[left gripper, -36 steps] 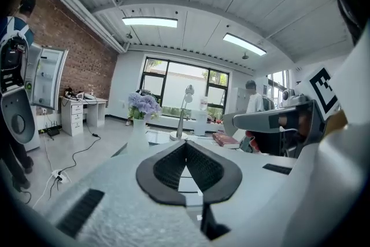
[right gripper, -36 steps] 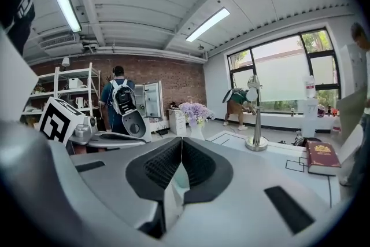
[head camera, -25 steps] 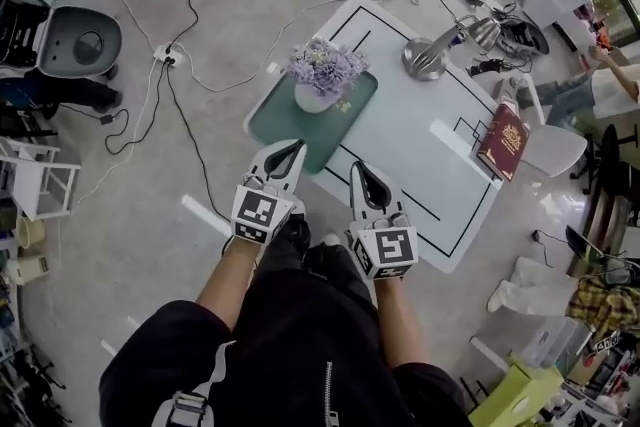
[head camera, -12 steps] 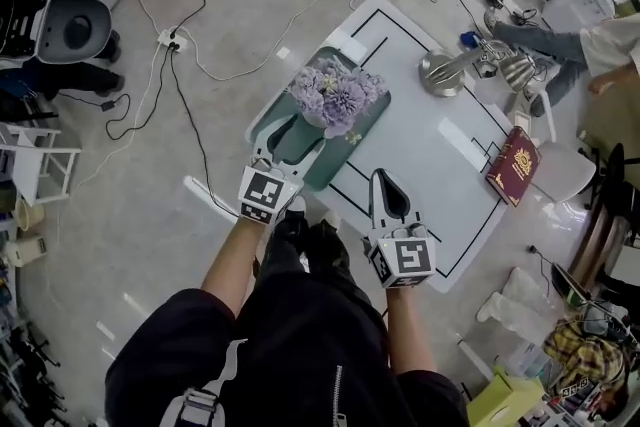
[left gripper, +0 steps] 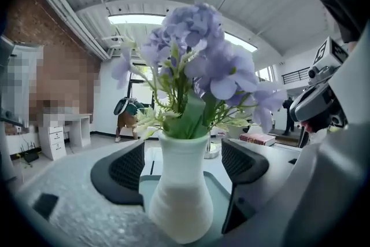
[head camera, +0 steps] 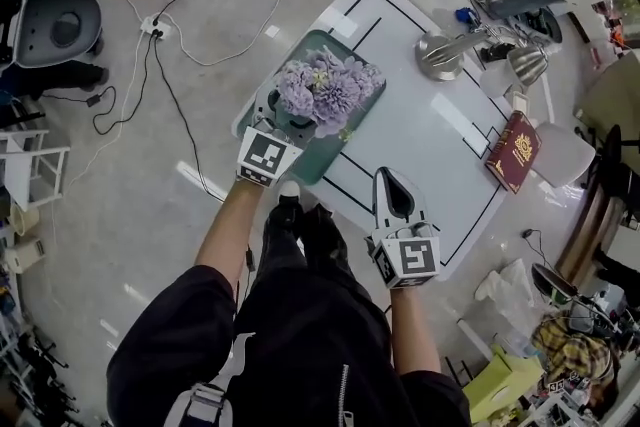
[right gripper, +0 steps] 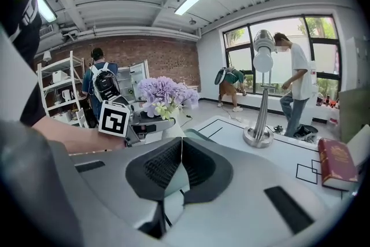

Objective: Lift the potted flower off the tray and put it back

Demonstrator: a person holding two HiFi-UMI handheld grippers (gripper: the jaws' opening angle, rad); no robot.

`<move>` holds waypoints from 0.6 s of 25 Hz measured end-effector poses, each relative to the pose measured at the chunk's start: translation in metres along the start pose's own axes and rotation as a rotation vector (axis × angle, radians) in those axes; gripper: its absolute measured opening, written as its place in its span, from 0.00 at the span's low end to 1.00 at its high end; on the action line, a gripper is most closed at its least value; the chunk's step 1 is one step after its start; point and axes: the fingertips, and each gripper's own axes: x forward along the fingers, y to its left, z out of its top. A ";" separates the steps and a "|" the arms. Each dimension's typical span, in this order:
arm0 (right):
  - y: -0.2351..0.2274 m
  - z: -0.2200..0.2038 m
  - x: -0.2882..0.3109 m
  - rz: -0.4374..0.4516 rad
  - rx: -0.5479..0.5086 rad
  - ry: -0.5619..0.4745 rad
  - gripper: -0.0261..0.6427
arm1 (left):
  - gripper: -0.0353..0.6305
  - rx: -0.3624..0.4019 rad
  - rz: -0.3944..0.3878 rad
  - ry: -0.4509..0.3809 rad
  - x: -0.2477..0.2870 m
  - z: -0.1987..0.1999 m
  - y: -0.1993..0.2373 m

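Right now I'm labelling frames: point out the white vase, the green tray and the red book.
white vase (left gripper: 180, 194), left gripper view, on its belly.
green tray (head camera: 325, 153), head view, bare near corner.
red book (head camera: 508, 152), head view, middle of cover.

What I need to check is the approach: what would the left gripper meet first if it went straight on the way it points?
The potted flower's white vase. It stands on the tray, right between the left gripper's opening jaws, which do not appear to press on it.

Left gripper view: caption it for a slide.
Left gripper, jaws opening, straddles the white vase of purple flowers standing on the green tray.
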 end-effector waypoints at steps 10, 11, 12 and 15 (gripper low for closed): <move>-0.011 -0.011 -0.014 -0.036 0.001 0.026 0.05 | 0.65 -0.001 -0.064 -0.020 0.032 0.009 -0.003; -0.013 -0.012 -0.015 -0.042 0.005 0.028 0.05 | 0.65 -0.002 -0.067 -0.021 0.034 0.010 -0.003; -0.015 -0.013 -0.016 -0.050 0.012 0.024 0.05 | 0.65 -0.004 -0.068 -0.022 0.035 0.009 -0.003; -0.017 -0.013 -0.018 -0.065 0.030 0.016 0.05 | 0.50 -0.010 -0.068 -0.023 0.034 0.009 -0.002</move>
